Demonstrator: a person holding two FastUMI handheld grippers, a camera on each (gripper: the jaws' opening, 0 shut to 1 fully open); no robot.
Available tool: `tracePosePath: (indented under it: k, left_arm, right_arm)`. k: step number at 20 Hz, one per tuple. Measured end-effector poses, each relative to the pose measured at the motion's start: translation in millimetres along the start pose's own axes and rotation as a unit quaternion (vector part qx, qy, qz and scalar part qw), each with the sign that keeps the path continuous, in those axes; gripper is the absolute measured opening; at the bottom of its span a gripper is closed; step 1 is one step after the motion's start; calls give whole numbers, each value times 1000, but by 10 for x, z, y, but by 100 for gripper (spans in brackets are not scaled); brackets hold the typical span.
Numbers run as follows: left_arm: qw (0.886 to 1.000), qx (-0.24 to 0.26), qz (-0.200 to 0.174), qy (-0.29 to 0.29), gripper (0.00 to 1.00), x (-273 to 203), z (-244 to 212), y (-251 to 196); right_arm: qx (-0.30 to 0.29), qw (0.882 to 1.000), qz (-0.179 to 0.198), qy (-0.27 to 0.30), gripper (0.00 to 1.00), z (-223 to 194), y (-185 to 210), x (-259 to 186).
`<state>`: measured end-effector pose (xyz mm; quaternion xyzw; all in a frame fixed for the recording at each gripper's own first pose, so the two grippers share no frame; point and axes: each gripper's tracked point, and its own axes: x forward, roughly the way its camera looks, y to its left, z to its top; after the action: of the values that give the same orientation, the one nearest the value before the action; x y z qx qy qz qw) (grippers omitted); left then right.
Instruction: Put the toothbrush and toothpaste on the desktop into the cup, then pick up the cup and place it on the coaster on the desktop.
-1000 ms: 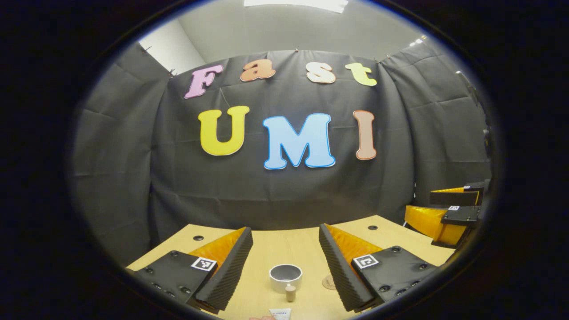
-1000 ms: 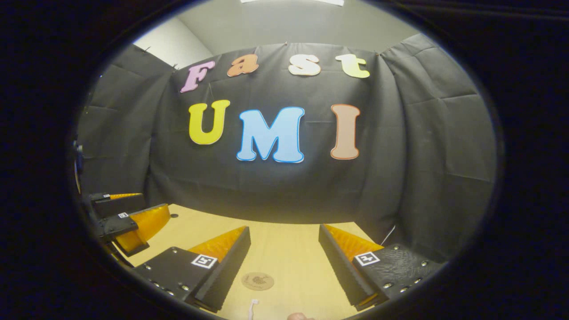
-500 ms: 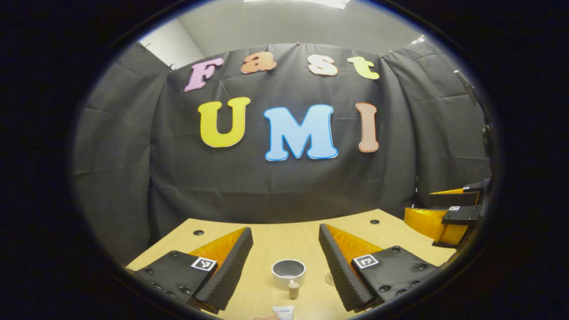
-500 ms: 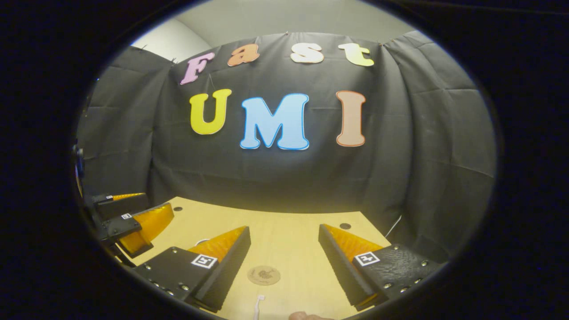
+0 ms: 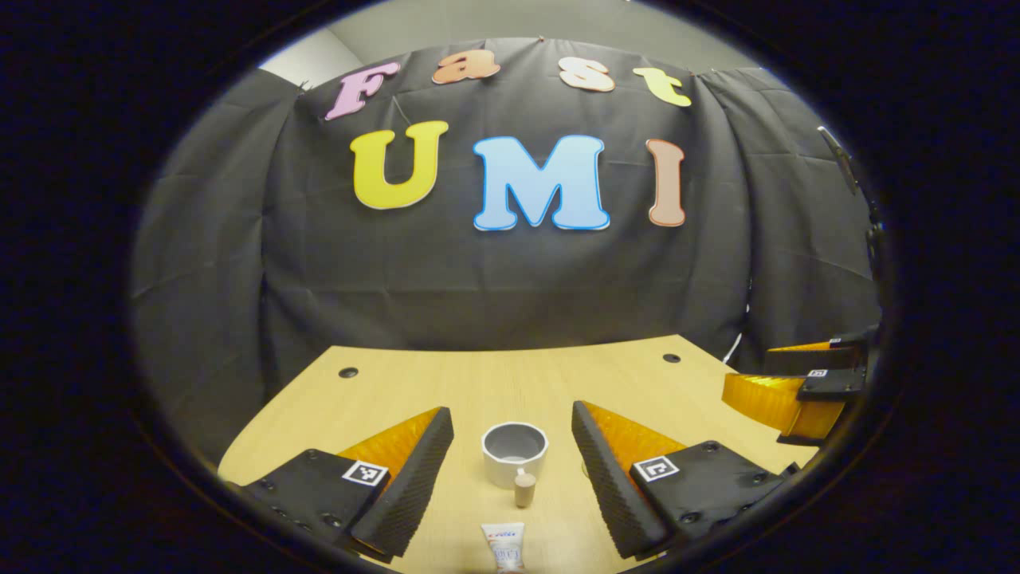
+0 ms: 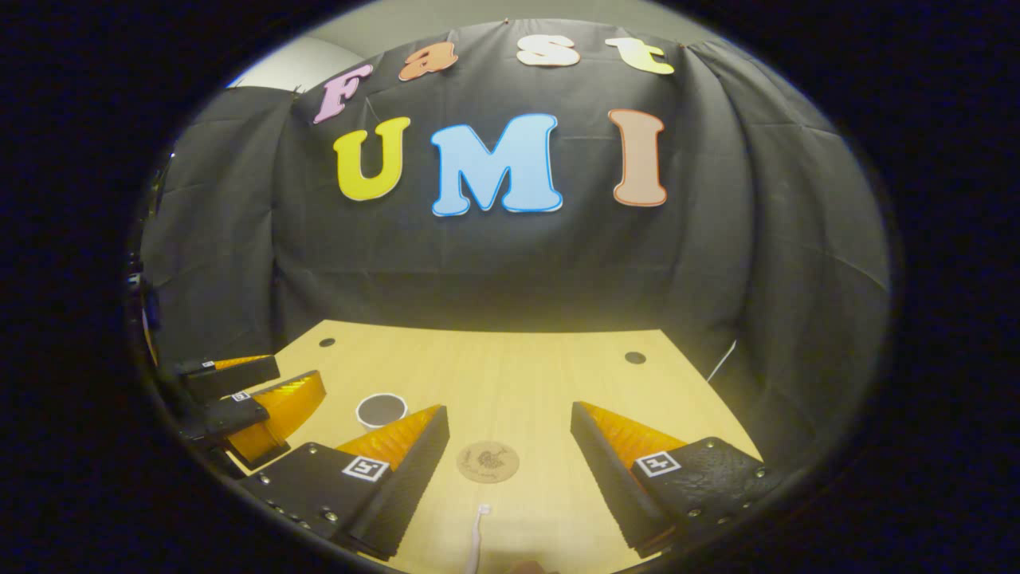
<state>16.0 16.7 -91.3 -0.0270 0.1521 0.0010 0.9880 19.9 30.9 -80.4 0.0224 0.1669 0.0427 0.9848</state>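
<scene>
My left gripper (image 5: 512, 478) has its fingers wide, gripping nothing — between them on the light wooden counter (image 5: 446, 383) stand the white round cup (image 5: 515, 453) and, nearer, the white toothpaste tube (image 5: 506, 542). My right gripper (image 6: 510, 478) too is spread wide — round brown coaster (image 6: 488, 461) ahead, white toothbrush (image 6: 476, 538) nearer.

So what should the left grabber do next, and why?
Probably lower the left gripper toward the white toothpaste tube with the tan cap and close on it. Its jaws stand wide open with nothing between them, the tube lies flat on the wooden desk just below them, and the empty grey-and-white cup sits right behind the cap, ready to take it.
</scene>
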Motion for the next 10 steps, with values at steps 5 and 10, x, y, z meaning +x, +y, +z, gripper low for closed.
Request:
tracePosePath:
  k: [5, 10]
  left_arm:
    - [998, -9, -5, 69, 96, 48, -347, 33]
    - [989, -28, -12, 145, 96, 83, -791, 56]
  right_arm:
    - [-2, 997, 12, 75, 96, -355, 93, 100]
    - [-6, 990, 24, 142, 97, -655, 176, 106]
